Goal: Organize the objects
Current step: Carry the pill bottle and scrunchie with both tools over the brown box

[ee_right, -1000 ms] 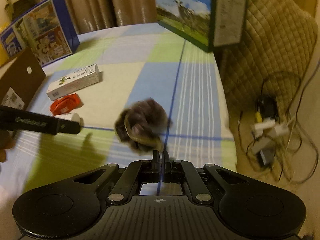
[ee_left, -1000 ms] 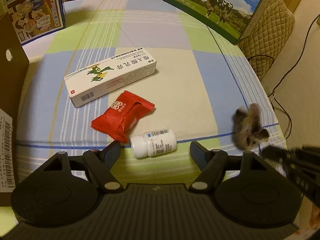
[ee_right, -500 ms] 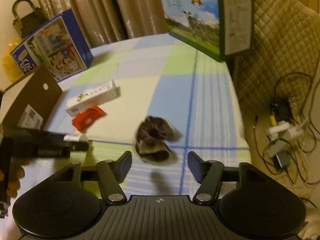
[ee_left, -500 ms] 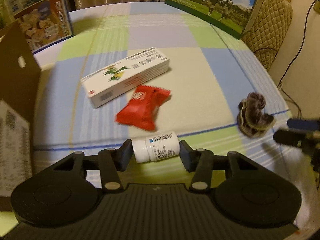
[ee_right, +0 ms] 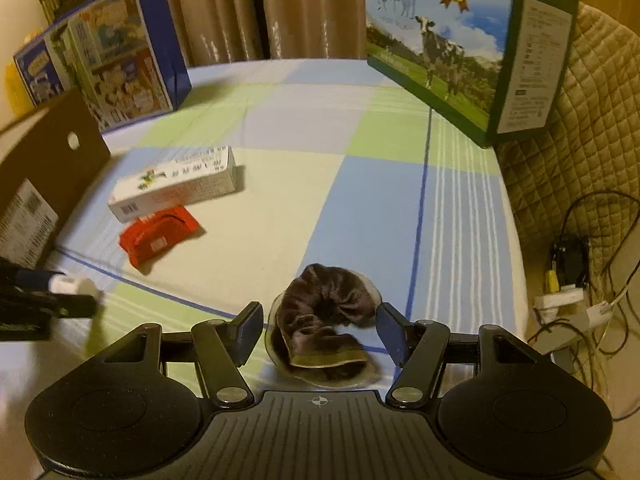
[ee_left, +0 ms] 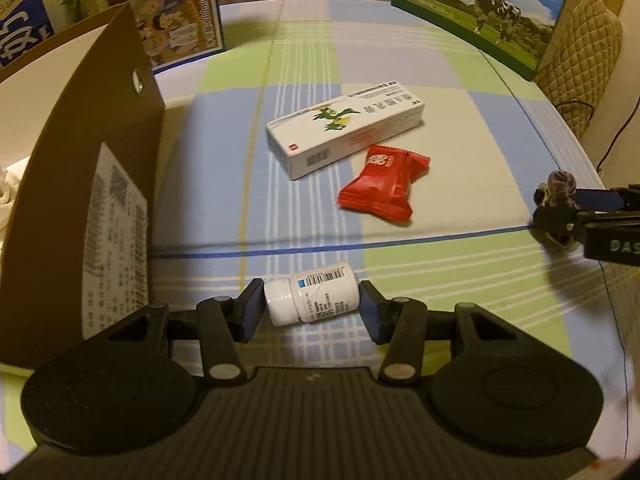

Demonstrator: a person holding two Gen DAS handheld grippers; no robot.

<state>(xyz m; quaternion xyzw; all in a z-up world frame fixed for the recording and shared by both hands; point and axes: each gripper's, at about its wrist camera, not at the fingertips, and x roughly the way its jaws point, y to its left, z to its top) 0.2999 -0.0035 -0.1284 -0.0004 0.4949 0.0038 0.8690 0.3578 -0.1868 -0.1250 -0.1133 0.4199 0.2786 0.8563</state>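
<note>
L gripper (ee_left: 311, 307): fingers set apart, one at each end of the white pill bottle (ee_left: 310, 298); contact can't be told, bottle is lying on its side on the worktop (ee_left: 460, 280), cap twd the left.
R gripper (ee_right: 318, 330): fingers spread wide, placed either side of the dark scrunchie (ee_right: 322, 316); neither finger is seen touching it. Scrunchie is resting on the cloth near the right edge, on the blue line.
Worktop: covered w/ a checked cloth, green/blue/cream.
Brown flap (ee_left: 80, 208): cardboard w/ a printed label, stood at the left, just beside the L gripper.
Red packet (ee_left: 382, 184): laid flat beyond the bottle, mid-worktop, apart from the bottle.
White carton (ee_left: 344, 134): long box w/ green print, laid flat just behind the red packet, nearly touching it.
Blue box (ee_right: 106, 56): stood upright at the far left, behind the flap.
Cow box (ee_right: 452, 52): green carton w/ cow picture, stood at the far right corner.
Quilted cover (ee_right: 580, 128): seen beyond the right edge, w/ cables (ee_right: 580, 300) on the floor below it.
Curtains (ee_right: 260, 8): hung behind the worktop.
</note>
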